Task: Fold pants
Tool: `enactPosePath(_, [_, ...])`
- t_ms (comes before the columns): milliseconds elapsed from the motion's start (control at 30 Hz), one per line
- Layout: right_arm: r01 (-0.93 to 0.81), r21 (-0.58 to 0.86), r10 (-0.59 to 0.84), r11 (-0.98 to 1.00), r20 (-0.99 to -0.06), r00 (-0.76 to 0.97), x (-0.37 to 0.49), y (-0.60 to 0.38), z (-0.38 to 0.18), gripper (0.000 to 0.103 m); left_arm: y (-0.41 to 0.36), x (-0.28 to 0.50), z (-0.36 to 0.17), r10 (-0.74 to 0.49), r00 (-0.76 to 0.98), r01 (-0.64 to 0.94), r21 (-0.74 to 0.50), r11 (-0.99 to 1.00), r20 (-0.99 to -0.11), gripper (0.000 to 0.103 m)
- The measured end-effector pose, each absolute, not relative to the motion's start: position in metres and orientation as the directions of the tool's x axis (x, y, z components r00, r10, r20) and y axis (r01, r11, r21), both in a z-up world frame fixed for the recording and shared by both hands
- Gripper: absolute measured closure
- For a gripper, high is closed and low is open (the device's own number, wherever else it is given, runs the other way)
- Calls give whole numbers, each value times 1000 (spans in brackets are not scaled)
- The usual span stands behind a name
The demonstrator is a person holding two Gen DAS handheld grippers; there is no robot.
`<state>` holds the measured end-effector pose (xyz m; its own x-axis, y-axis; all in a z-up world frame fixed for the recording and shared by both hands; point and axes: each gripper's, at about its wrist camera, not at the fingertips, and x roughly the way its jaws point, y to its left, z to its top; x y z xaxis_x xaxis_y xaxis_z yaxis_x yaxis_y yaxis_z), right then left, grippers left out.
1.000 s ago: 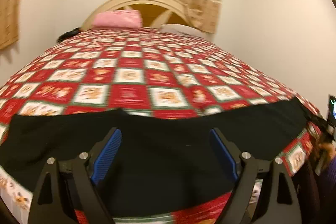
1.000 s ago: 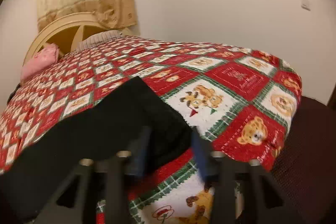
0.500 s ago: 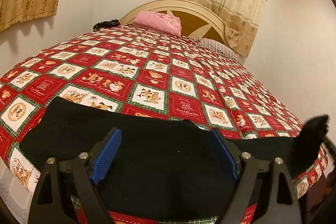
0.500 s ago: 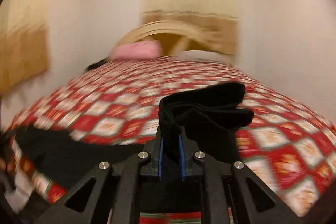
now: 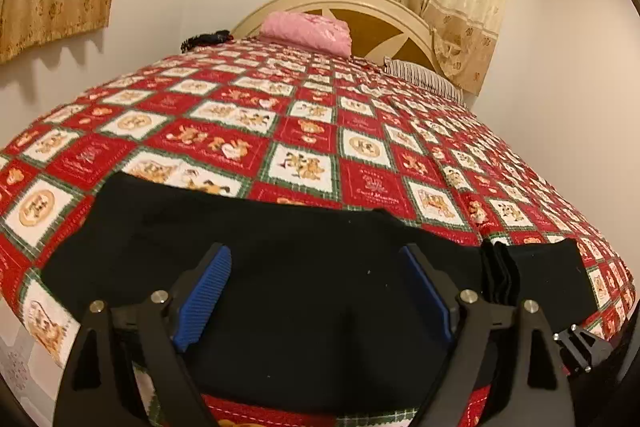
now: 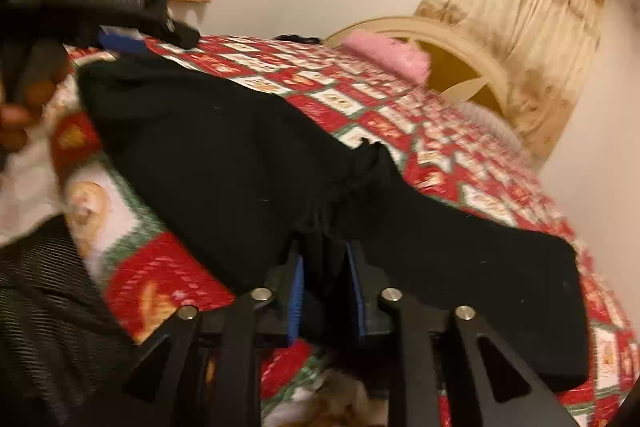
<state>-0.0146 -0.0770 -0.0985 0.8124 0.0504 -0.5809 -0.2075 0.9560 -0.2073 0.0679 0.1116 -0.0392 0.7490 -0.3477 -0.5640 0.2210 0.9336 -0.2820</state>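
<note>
1. The black fabric pants [image 5: 304,267] lie across the near edge of the bed, on the red, white and green checked teddy-bear quilt [image 5: 304,131], one end doubled back over the rest
2. The right gripper [image 6: 325,291] has just been opening its jaws; bunched black cloth sits between the blue pads, and the blur hides whether they press on it
3. The left gripper [image 5: 316,291] hangs over the pants with jaws spread wide, gripping nothing
4. A pink pillow [image 5: 308,31] rests by the cream headboard [image 5: 400,15]
</note>
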Motion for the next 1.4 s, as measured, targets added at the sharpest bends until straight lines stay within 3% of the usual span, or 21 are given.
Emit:
enactPosePath(67, [-325, 36, 284, 945, -581, 763, -22, -88, -83, 47, 110, 69, -41, -352, 743, 226, -281, 933, -570, 15])
enactPosePath(100, [-382, 196, 423, 903, -552, 719, -23, -99, -74, 47, 108, 69, -42, -351, 740, 230, -274, 934, -574, 15])
enactPosePath(133, [-381, 263, 463, 886, -528, 712, -22, -107, -68, 47, 107, 69, -42, -351, 739, 233, -270, 934, -575, 15])
enactPosePath(300, [-151, 326, 301, 933, -482, 823, -13, -166, -50, 48, 98, 66, -39, -380, 728, 272, -268, 924, -570, 15])
enactPosePath(367, [-54, 379, 243, 924, -472, 848, -17, -195, -48, 57, 91, 64, -35, -397, 726, 303, -258, 918, -561, 15])
enactPosePath(433, [22, 422, 189, 906, -450, 873, -30, -226, -43, 60, 80, 60, -29, -416, 725, 342, -237, 909, -548, 15])
enactPosePath(633, [179, 345, -6, 921, -448, 894, -72, -258, -29, 60, 32, 56, -24, -485, 682, 466, -186, 865, -547, 15])
enactPosePath(800, [283, 164, -172, 945, -487, 856, -68, -258, -26, 60, -6, 55, -18, -558, 624, 537, -220, 815, -547, 15])
enactPosePath(833, [283, 159, -176, 946, -481, 859, -68, -259, -26, 62, -13, 53, -15, -577, 613, 556, -223, 800, -541, 15])
enactPosePath(900, [282, 152, -179, 947, -479, 859, -67, -262, -26, 76, -31, 48, -11, -598, 595, 594, -206, 777, -537, 15])
enactPosePath(1033, [273, 143, -173, 951, -484, 858, -60, -265, -29, 76, -69, 40, -12, -572, 599, 619, -130, 775, -561, 15])
enactPosePath(1167, [262, 85, -185, 961, -506, 842, -47, -258, -37, 76, -90, 42, -19, -590, 576, 623, -163, 765, -566, 15])
enactPosePath(1300, [163, 22, -126, 986, -530, 838, -26, -244, -45, 76, -94, 60, -47, -484, 590, 528, -145, 837, -646, 15])
enactPosePath(1400, [228, -23, -204, 973, -545, 813, -13, -251, -54, 76, -76, 71, -64, -469, 564, 468, -204, 860, -680, 15])
